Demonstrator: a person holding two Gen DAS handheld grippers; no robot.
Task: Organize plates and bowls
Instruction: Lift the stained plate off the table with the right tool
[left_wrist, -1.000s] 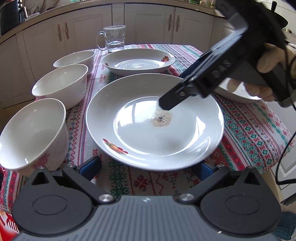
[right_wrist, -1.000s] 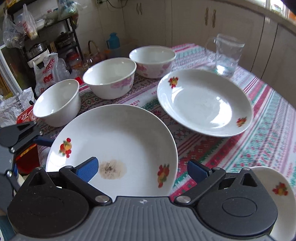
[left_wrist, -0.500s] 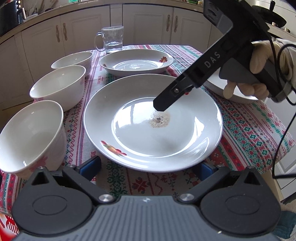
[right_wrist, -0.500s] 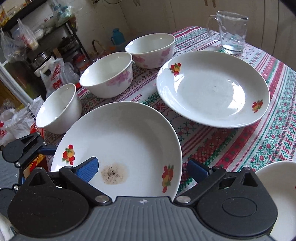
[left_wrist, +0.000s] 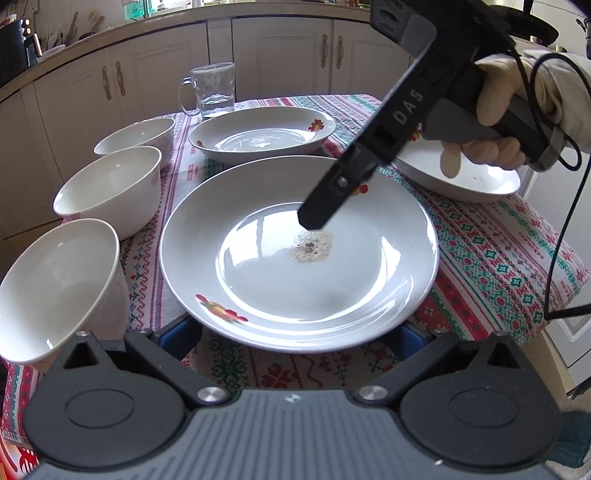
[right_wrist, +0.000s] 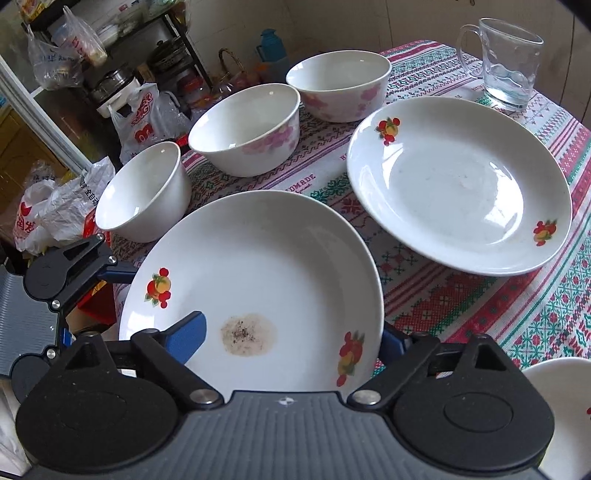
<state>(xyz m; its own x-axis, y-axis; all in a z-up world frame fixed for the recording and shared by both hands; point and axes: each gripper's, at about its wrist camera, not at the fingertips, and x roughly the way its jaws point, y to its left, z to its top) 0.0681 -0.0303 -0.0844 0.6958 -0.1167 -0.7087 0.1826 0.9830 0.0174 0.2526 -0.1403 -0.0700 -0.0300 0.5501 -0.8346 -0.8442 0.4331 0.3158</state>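
Right tool (right_wrist: 291, 334) is closing now, its blue pads straddling the rim of the stained plate (right_wrist: 258, 258), not yet pinching it. Left tool (left_wrist: 295, 334) waits wide open and empty at the plate's opposite edge. Plate sits flat on the bench (right_wrist: 480, 295), bowls beside it. Looks like the pick-up for stacking; next, a firm rim grip and a level lift.

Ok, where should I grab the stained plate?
By its rim, at the edge nearest the right gripper, coming in from that side. The stained plate is shallow and its flared rim stands off the tablecloth, leaving room underneath. The jaws are closing with that rim between them.
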